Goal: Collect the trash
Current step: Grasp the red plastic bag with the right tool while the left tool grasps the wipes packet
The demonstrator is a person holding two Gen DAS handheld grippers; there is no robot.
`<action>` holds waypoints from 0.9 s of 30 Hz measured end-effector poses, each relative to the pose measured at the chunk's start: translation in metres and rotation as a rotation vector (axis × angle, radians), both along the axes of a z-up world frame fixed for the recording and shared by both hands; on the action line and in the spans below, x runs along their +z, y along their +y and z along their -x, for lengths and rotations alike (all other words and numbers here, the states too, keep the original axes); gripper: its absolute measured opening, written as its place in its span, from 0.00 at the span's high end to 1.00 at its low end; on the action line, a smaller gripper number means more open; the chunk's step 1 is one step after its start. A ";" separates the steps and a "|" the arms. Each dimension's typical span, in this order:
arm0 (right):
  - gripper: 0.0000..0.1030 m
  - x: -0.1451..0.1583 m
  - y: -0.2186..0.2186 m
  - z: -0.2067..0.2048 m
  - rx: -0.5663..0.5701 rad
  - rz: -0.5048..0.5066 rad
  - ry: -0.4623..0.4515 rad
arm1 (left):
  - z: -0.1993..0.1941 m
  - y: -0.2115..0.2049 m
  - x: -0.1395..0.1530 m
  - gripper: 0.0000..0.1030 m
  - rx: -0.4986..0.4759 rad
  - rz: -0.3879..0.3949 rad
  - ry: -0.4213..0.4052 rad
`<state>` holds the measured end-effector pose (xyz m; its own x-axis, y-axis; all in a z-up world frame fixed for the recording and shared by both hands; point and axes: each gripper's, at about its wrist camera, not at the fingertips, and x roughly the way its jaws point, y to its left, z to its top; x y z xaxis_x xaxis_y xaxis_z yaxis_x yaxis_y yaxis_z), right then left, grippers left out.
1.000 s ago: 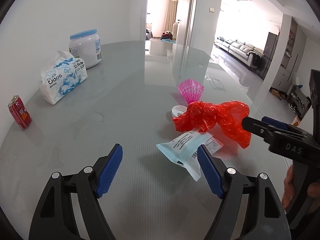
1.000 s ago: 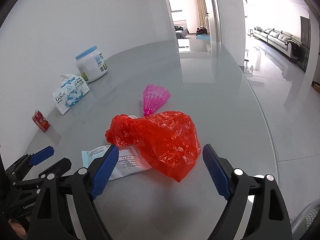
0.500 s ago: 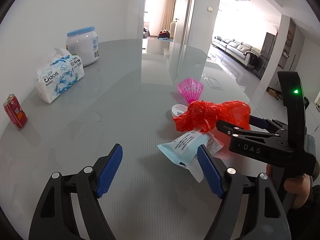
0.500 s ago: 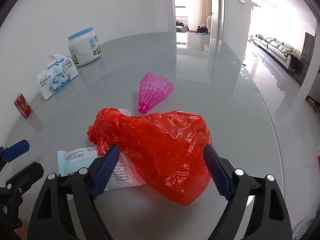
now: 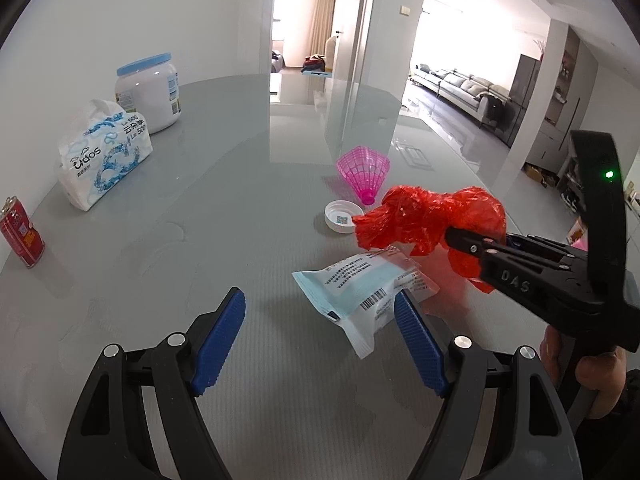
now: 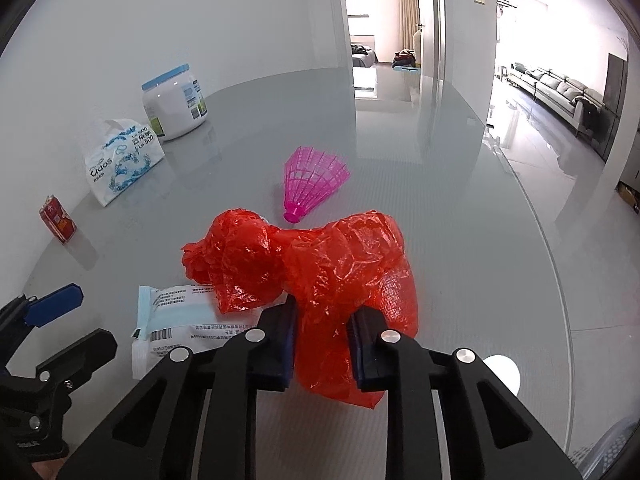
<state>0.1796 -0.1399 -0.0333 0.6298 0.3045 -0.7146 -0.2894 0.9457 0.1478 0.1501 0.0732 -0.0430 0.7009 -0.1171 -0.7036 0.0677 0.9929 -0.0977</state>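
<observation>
The right gripper [image 6: 322, 340] has just been closing its jaws and now pinches the red plastic bag [image 6: 344, 264] low over the tabletop [image 6: 460, 240] — nothing looks collected yet, with wrapper [image 5: 360, 292], cap [image 5: 340, 216] and shuttlecock [image 5: 364, 172] still lying there, while the left gripper [image 5: 320, 336] hovers agape, empty.

A home: glass dining table [image 5: 240, 208], grey sofa [image 5: 460, 88] beyond, bedroom doorway [image 6: 380, 40].

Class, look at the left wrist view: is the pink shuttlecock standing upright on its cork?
No, the pink shuttlecock lies on its side on the table.
</observation>
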 end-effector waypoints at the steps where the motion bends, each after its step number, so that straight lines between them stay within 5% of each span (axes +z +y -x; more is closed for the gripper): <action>1: 0.81 0.003 -0.004 0.003 -0.012 -0.019 -0.004 | 0.000 -0.001 0.000 0.27 -0.006 -0.003 -0.001; 15: 0.81 0.021 -0.078 0.081 -0.200 -0.207 0.004 | -0.017 -0.019 0.003 0.24 -0.199 -0.068 -0.014; 27: 0.81 0.020 -0.112 0.156 -0.302 -0.217 0.038 | -0.044 -0.026 -0.027 0.24 -0.328 -0.073 0.066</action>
